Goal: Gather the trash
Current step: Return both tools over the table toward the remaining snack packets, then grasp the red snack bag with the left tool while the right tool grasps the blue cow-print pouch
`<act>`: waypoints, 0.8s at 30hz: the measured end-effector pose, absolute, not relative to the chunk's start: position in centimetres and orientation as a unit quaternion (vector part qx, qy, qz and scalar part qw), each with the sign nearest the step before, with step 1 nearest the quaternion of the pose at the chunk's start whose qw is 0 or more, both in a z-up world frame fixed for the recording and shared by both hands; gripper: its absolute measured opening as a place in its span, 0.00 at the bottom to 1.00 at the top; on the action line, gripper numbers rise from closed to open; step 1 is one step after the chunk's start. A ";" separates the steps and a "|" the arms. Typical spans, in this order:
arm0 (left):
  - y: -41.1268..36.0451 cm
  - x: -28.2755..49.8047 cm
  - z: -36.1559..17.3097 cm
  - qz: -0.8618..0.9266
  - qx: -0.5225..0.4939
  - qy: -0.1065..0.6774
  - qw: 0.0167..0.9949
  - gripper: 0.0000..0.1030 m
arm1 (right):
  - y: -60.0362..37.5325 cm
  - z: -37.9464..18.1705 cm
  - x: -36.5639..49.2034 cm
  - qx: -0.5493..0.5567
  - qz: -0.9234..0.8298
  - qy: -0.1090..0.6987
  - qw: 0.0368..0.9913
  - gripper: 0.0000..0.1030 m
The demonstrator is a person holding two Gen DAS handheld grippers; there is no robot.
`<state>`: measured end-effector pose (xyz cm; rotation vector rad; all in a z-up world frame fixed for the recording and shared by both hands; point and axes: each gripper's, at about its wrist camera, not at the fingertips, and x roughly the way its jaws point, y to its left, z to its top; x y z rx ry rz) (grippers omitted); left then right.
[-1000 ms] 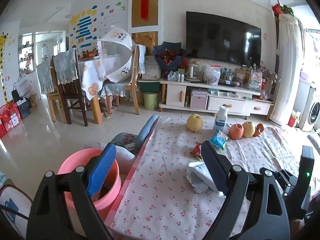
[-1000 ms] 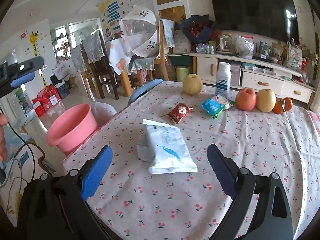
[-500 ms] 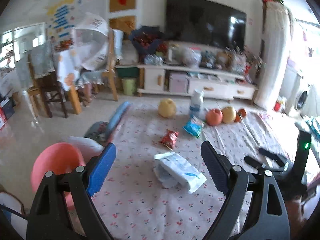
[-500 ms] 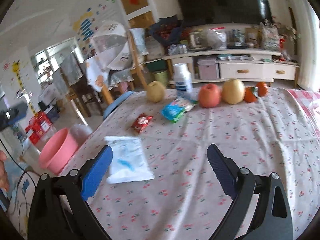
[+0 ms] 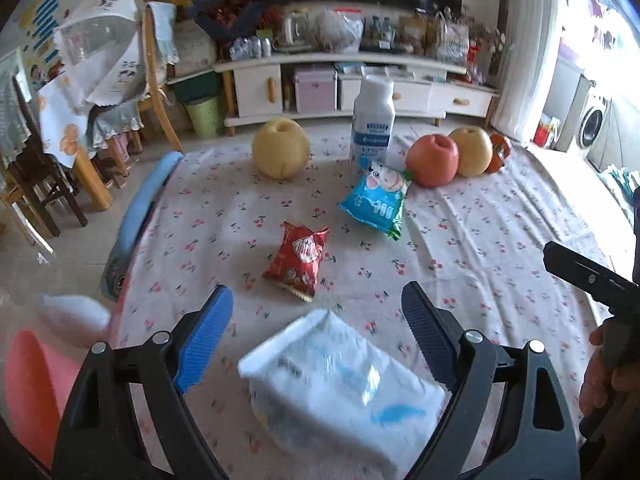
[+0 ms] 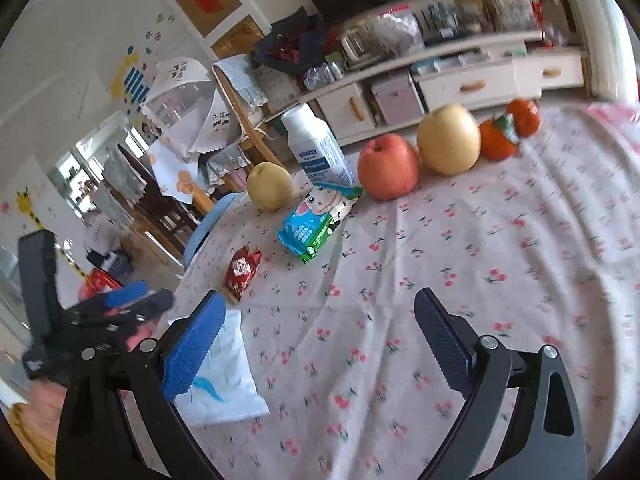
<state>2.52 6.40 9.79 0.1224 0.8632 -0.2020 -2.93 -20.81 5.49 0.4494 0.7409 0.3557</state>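
The white plastic bag (image 5: 340, 392) lies flat on the tabletop (image 5: 480, 220), near its left edge and toward the near side. Its long axis runs from the near side toward the far side, slightly slanted; the folded open end points toward the far edge. The picture is blurred there, so finer detail cannot be told.

The left gripper (image 5: 316, 332) hangs just over the bag with its jaws spread wide. The bag sits between and below the two jaws; neither pad touches it. The right gripper (image 6: 320, 344) also has its jaws spread wide, with nothing between them but bare cloth. In the right wrist view the bag (image 6: 224, 376) lies beside and partly behind the blue left-hand jaw of the right gripper.

Beyond the bag, toward the middle of the tabletop, lies a red snack packet (image 5: 298, 258), its long axis near-to-far. Further on lies a blue snack packet (image 5: 376, 204), tilted, just before a white bottle (image 5: 373, 124) standing upright. A yellow pear (image 5: 281, 148) stands left of the bottle; a red apple (image 5: 432, 162), a second pear (image 5: 471, 152) and small orange fruits (image 5: 498, 152) line the far edge.

The right half of the tabletop is open cloth. Off the left edge stands a pink bucket (image 5: 36, 384) on the floor.
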 end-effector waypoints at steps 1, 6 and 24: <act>6.3 3.1 9.6 -0.098 0.062 0.419 0.900 0.85 | -20.8 5.3 -2.5 0.218 0.172 0.359 0.891 0.92; 5.9 6.7 7.6 -0.103 0.069 0.450 0.884 0.82 | -19.8 5.0 0.4 0.222 0.178 0.355 0.890 0.84; 6.1 12.5 3.3 -0.118 0.064 0.507 0.851 0.66 | -13.6 2.1 11.6 0.202 0.144 0.401 0.882 0.82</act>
